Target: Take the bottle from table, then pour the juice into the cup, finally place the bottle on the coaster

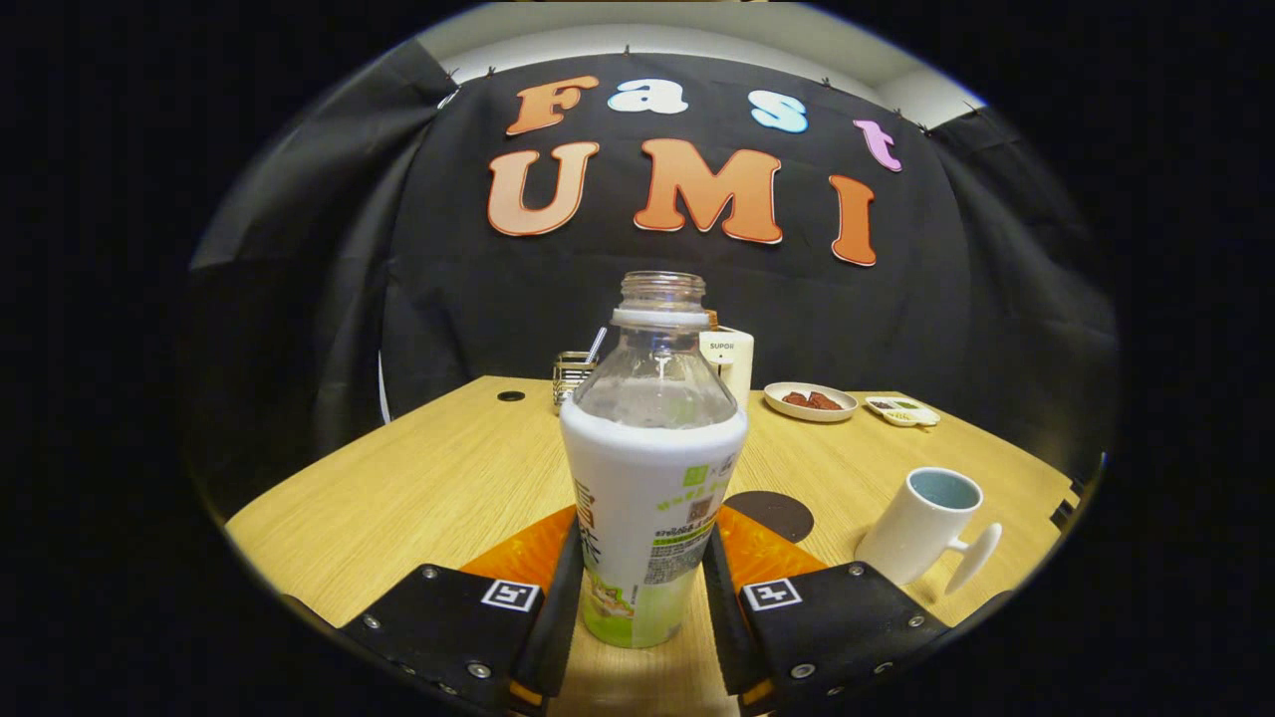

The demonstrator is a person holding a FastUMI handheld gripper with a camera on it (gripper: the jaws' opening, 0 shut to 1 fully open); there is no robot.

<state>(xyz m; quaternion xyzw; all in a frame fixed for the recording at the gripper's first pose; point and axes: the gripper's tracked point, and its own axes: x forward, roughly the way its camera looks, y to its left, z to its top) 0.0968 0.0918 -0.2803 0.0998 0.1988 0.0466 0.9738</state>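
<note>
My claw [642,588] is pinching the bottle [649,478], one finger pressed on each side of its lower body; it's upright, uncapped, base apparently on or just above the desk [418,478] near the front edge. The coaster [772,515] sits just behind, the cup [921,526] ahead toward the right edge. I'd lift straight, keep the grip firm, then tip slowly over the cup's rim.

Tongs [637,597] clamped uncapped bottle [649,478] upright on desk [398,498]; coaster [772,515] just behind, cup [921,523] beside it.
</note>
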